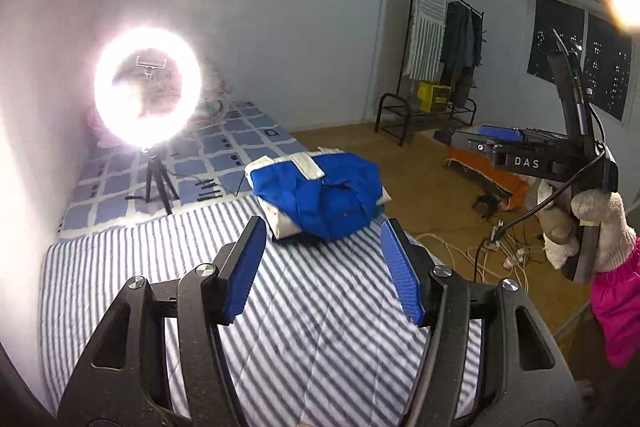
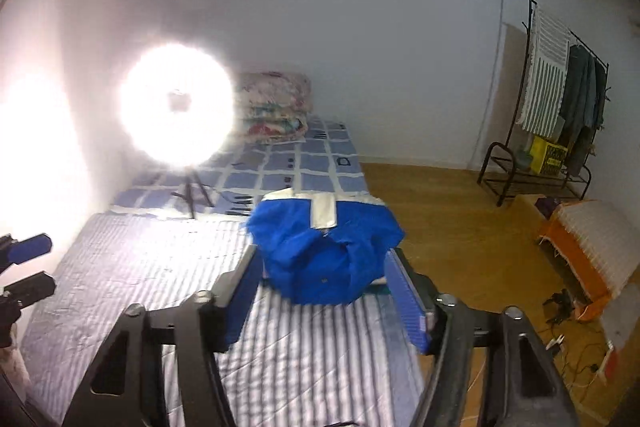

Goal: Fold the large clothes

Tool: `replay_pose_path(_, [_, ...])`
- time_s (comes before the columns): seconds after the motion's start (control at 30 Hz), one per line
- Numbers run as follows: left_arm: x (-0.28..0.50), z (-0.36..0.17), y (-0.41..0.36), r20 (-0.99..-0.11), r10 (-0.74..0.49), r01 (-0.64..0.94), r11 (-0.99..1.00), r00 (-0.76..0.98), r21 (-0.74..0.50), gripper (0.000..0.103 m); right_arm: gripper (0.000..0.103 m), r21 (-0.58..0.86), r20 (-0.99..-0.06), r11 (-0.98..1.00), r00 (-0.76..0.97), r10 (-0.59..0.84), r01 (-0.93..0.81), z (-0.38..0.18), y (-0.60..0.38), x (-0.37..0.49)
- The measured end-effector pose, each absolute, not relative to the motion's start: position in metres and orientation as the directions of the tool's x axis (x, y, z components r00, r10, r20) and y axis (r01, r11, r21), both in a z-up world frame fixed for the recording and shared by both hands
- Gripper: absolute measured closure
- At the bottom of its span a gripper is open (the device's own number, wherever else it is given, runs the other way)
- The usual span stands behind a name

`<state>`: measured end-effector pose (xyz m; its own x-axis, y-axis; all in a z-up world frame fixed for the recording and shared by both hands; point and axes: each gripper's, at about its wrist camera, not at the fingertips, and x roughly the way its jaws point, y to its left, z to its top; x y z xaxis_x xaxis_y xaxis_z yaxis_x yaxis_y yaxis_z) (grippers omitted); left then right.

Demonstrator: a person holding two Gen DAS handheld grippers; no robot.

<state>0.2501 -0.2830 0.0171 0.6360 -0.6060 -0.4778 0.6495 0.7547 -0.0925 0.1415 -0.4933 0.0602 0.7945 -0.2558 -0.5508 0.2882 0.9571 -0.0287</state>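
The folded blue-and-white jacket (image 1: 318, 197) is judged soft, light and slump-prone; its near edge is best pinched. Left gripper (image 1: 322, 269) and right gripper (image 2: 320, 293) are held spread, empty.

the striped bed (image 1: 304, 327) carries a folded blue-and-white garment (image 1: 320, 193) and a ring-light tripod (image 1: 158, 183).
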Motion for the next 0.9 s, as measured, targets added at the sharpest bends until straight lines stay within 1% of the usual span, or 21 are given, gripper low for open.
replay_pose_path(0.1, [0.219, 0.02, -0.27, -0.466, -0.602, 0.65, 0.757, 0.649, -0.072, 0.039, 0.035, -0.021, -0.547, 0.955, 0.796, -0.259, 0.296, 0.056, -0.474, 0.113])
replay_pose_path(0.17, [0.204, 0.019, -0.263, -0.455, -0.594, 0.644, 0.763, 0.664, -0.056, 0.028, 0.034, -0.022, -0.546, 0.954, 0.795, -0.263, 0.301, 0.051, -0.464, 0.097])
replay_pose_path(0.2, [0.193, 0.018, -0.259, -0.446, -0.587, 0.637, 0.769, 0.676, -0.047, 0.027, 0.033, -0.027, -0.543, 0.952, 0.796, -0.27, 0.305, 0.048, -0.458, 0.09])
replay_pose_path(0.23, [0.187, 0.016, -0.256, -0.442, -0.585, 0.635, 0.772, 0.68, -0.045, 0.026, 0.032, -0.034, -0.538, 0.951, 0.796, -0.277, 0.309, 0.047, -0.453, 0.083])
replay_pose_path(0.3, [0.181, 0.01, -0.252, -0.446, -0.58, 0.627, 0.777, 0.682, -0.052, 0.025, 0.024, -0.06, -0.515, 0.947, 0.803, -0.3, 0.315, 0.039, -0.44, 0.068])
replay_pose_path(0.37, [0.173, 0.002, -0.249, -0.45, -0.574, 0.62, 0.783, 0.684, -0.058, 0.017, 0.021, -0.06, -0.497, 0.946, 0.812, -0.305, 0.318, 0.032, -0.432, 0.058])
replay_pose_path(0.43, [0.167, -0.005, -0.247, -0.45, -0.563, 0.613, 0.789, 0.693, -0.043, 0.013, 0.019, -0.061, -0.49, 0.946, 0.816, -0.306, 0.318, 0.024, -0.426, 0.051])
replay_pose_path(0.53, [0.162, -0.015, -0.247, -0.459, -0.552, 0.611, 0.791, 0.696, -0.026, 0.011, 0.015, -0.052, -0.481, 0.944, 0.82, -0.309, 0.325, 0.012, -0.42, 0.045])
replay_pose_path(0.63, [0.16, -0.026, -0.246, -0.456, -0.56, 0.61, 0.791, 0.691, -0.046, 0.007, 0.013, -0.018, -0.479, 0.943, 0.824, -0.301, 0.333, -0.001, -0.42, 0.041])
replay_pose_path(0.7, [0.161, -0.032, -0.248, -0.459, -0.555, 0.604, 0.795, 0.693, -0.05, 0.005, 0.006, -0.014, -0.471, 0.938, 0.825, -0.311, 0.345, -0.007, -0.42, 0.038])
replay_pose_path(0.77, [0.163, -0.038, -0.253, -0.475, -0.538, 0.602, 0.798, 0.696, -0.022, 0.001, 0.002, -0.035, -0.459, 0.932, 0.822, -0.337, 0.362, -0.012, -0.419, 0.035])
replay_pose_path(0.9, [0.159, -0.048, -0.255, -0.446, -0.495, 0.569, 0.821, 0.746, 0.041, 0.0, 0.0, -0.037, -0.449, 0.924, 0.819, -0.356, 0.381, -0.024, -0.422, 0.031])
